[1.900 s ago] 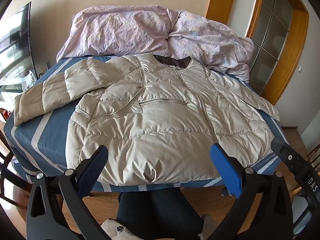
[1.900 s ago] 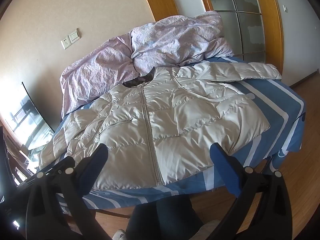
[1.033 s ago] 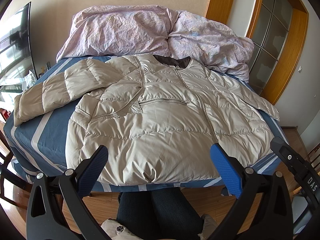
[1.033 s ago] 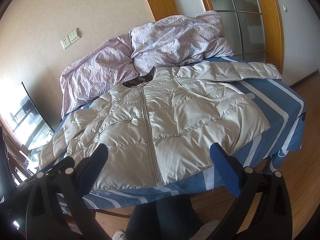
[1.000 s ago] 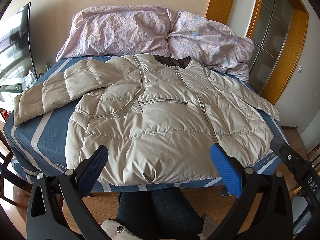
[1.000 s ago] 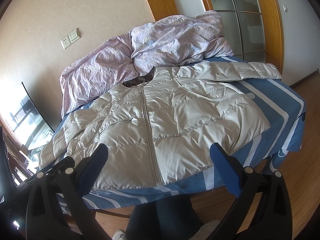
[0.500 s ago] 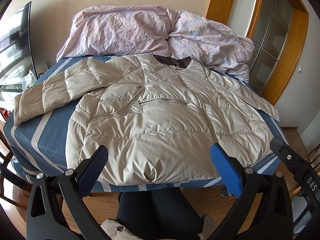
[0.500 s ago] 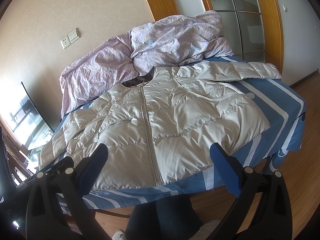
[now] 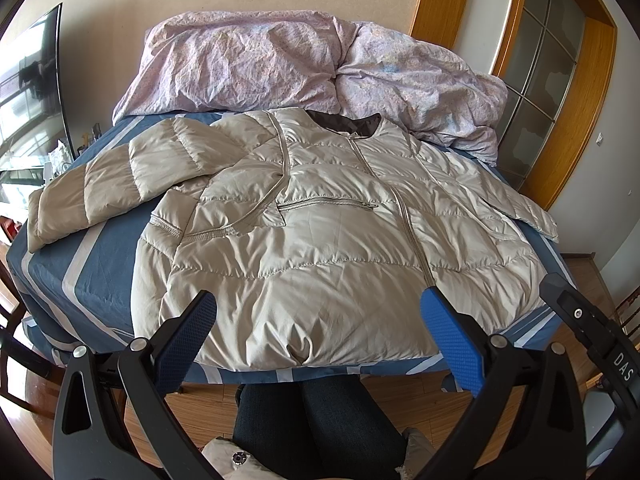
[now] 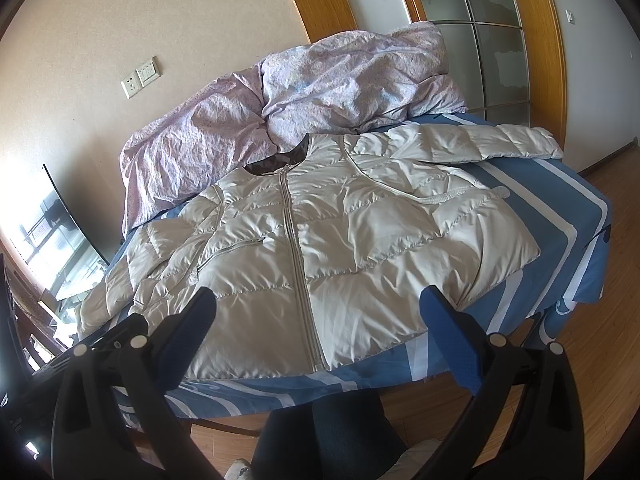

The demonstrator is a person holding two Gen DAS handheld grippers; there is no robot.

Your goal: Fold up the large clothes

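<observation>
A beige quilted puffer jacket (image 9: 312,240) (image 10: 332,240) lies flat and zipped on the bed, front up, collar toward the wall, hem at the near edge. Its left sleeve (image 9: 108,184) stretches out to the left; its right sleeve (image 10: 472,144) reaches toward the right edge. My left gripper (image 9: 320,336) hovers open in front of the hem, nothing between its blue fingers (image 9: 448,332). My right gripper (image 10: 316,332) is also open and empty, short of the hem. Neither one touches the jacket.
The bed has a blue striped sheet (image 9: 96,264) (image 10: 560,208). A crumpled lilac duvet (image 9: 288,64) (image 10: 320,92) is piled at the wall end. A person's dark-trousered legs (image 9: 316,420) stand at the bed's near edge. A wooden-framed glass door (image 9: 556,72) is at right, wood floor (image 10: 608,340) beside the bed.
</observation>
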